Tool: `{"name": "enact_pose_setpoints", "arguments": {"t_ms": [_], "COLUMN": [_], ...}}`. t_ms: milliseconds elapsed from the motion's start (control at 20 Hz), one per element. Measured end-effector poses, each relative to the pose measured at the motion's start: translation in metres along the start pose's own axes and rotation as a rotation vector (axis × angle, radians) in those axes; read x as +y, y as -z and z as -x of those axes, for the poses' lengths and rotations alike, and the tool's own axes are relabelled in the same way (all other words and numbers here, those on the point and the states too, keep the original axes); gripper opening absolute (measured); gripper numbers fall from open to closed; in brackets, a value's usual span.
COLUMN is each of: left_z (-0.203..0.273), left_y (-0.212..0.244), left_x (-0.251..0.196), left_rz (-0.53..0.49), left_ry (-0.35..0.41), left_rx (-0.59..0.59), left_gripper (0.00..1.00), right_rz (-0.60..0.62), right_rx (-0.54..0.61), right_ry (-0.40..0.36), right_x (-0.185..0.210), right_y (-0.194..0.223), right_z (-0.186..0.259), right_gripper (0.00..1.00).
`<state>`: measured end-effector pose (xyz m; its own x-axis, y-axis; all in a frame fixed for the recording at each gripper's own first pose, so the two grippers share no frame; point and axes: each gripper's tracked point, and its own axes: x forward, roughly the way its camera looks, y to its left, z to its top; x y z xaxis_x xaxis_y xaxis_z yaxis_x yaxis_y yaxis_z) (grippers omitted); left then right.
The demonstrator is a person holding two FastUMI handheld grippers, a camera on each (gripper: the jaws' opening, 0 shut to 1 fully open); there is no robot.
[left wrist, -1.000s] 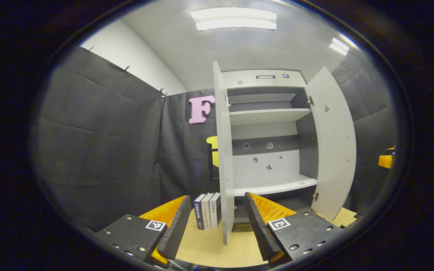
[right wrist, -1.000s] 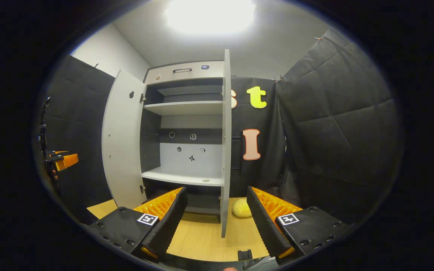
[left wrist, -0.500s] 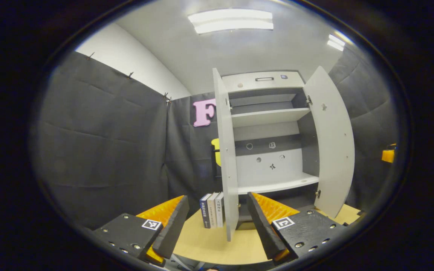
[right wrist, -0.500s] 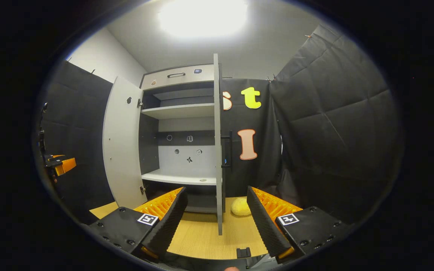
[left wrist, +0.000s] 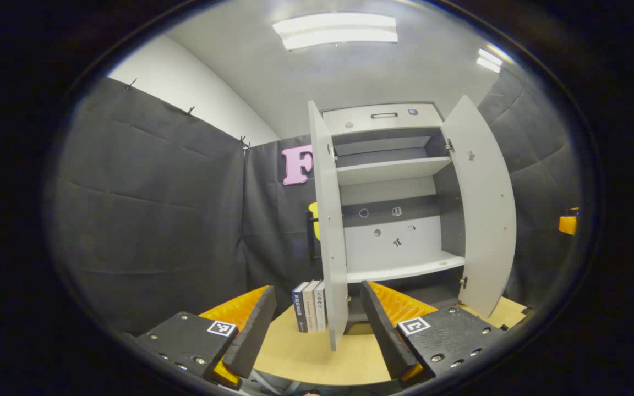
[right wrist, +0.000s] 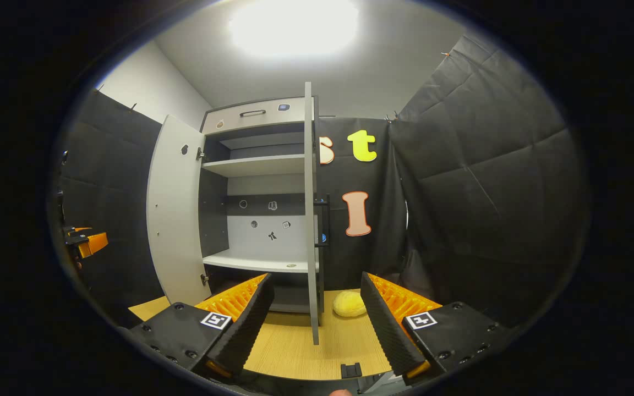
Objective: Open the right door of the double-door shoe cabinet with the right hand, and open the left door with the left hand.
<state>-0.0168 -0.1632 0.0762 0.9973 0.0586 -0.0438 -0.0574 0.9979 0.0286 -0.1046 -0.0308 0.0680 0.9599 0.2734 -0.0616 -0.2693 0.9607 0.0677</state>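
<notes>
The grey shoe cabinet (left wrist: 388, 170) stands on a wooden table with both doors swung open and its shelves bare. In the left gripper view the left door (left wrist: 329, 220) is edge-on, in line with the gap of my left gripper (left wrist: 317, 287), which is open and touches nothing. The right door (left wrist: 482, 203) hangs wide at the right. In the right gripper view the right door (right wrist: 310, 220) is edge-on with a black handle (right wrist: 325, 220). My right gripper (right wrist: 316, 276) is open before it. The left door (right wrist: 174, 209) stands at the left.
Three books (left wrist: 310, 313) stand upright left of the cabinet on the table (left wrist: 295, 360). A yellow round thing (right wrist: 349, 304) lies right of the cabinet. Black cloth walls close in both sides. The other gripper shows far off at each view's edge (left wrist: 567, 224) (right wrist: 88, 242).
In the right gripper view the right door's edge has drifted left and its black handle has come into sight. The left gripper view has shifted only slightly. Both grippers stay open.
</notes>
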Motion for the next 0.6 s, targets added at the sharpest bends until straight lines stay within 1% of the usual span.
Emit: {"name": "enact_pose_setpoints", "arguments": {"t_ms": [150, 200, 250, 600], "left_z": [-0.0012, -0.0017, -0.0018, -0.0081], "left_y": [-0.0016, -0.0021, -0.0018, -0.0012], "left_x": [0.0016, 0.0023, 0.0035, 0.0089], "left_rz": [0.001, 0.000, -0.001, -0.004], "left_ry": [-0.003, -0.004, -0.005, -0.012], "left_rx": [-0.005, -0.007, -0.007, -0.002], "left_gripper": [0.90, 0.91, 0.90, 0.91], "right_rz": [-0.004, -0.004, -0.005, 0.006], "right_rx": [-0.006, -0.004, -0.005, -0.008], "right_ry": [0.007, 0.007, 0.008, 0.003], "right_x": [-0.0029, -0.0030, -0.0028, 0.0020], "right_y": [-0.0018, -0.0013, -0.0017, -0.0028], "right_z": [-0.0024, -0.0028, -0.0033, -0.0099], "right_gripper": [0.99, 0.96, 0.99, 0.99]}}
